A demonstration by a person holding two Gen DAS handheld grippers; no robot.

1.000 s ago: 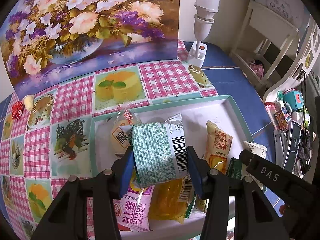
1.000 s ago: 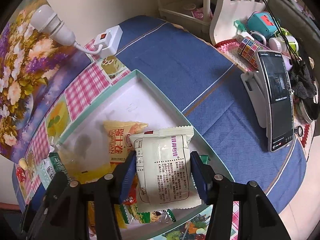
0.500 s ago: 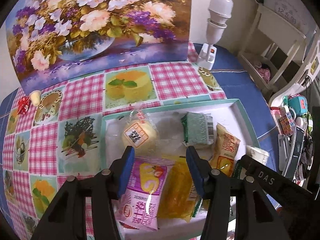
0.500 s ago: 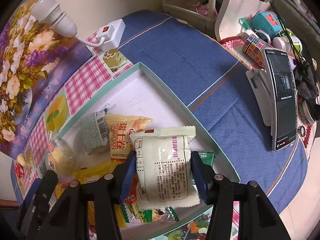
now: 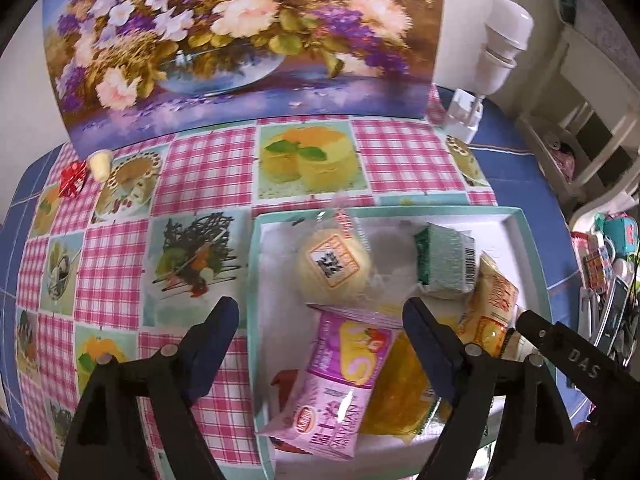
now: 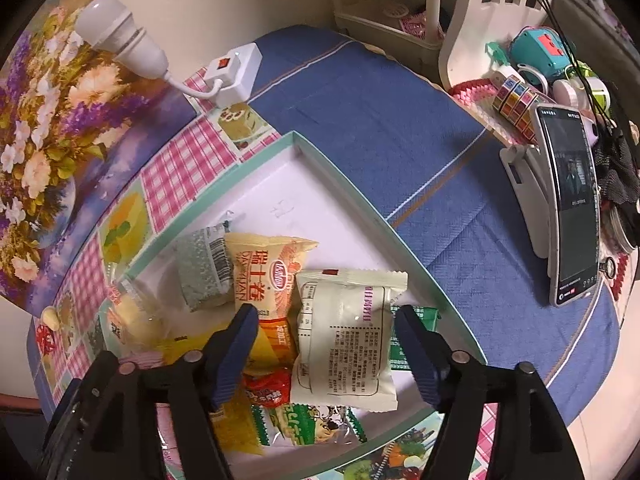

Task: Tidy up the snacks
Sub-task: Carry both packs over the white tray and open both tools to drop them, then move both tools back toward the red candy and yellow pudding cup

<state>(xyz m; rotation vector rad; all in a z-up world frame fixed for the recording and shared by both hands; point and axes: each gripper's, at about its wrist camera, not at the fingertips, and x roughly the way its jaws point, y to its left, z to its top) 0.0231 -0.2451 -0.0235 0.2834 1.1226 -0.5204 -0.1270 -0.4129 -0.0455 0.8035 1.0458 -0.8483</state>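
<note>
A teal-rimmed white tray [image 5: 400, 212] holds several snacks: a round yellow bun [image 5: 332, 266], a green packet [image 5: 444, 262], a pink roll packet [image 5: 340, 376] and an orange packet [image 5: 492, 304]. My left gripper [image 5: 320, 320] hovers over the tray's left rim, its jaws opening with nothing gripped between them. In the right wrist view a white packet [image 6: 348, 336] lies on the other snacks in the tray [image 6: 360, 208]. My right gripper [image 6: 324, 330] straddles it, jaws opening, and its pads do not press on it. The green packet [image 6: 204, 276] lies beside the orange one [image 6: 272, 276].
A floral picture [image 5: 240, 40] stands at the back, with a bulb and power strip [image 6: 232, 76] beside it. A phone on a stand [image 6: 572, 208], toys and a white chair crowd the right. A red trinket [image 5: 74, 178] sits on the checked cloth at the left.
The left gripper let the green packet drop into the tray, shifted left and opened wide. The right gripper opened off the white packet, which now rests in the tray.
</note>
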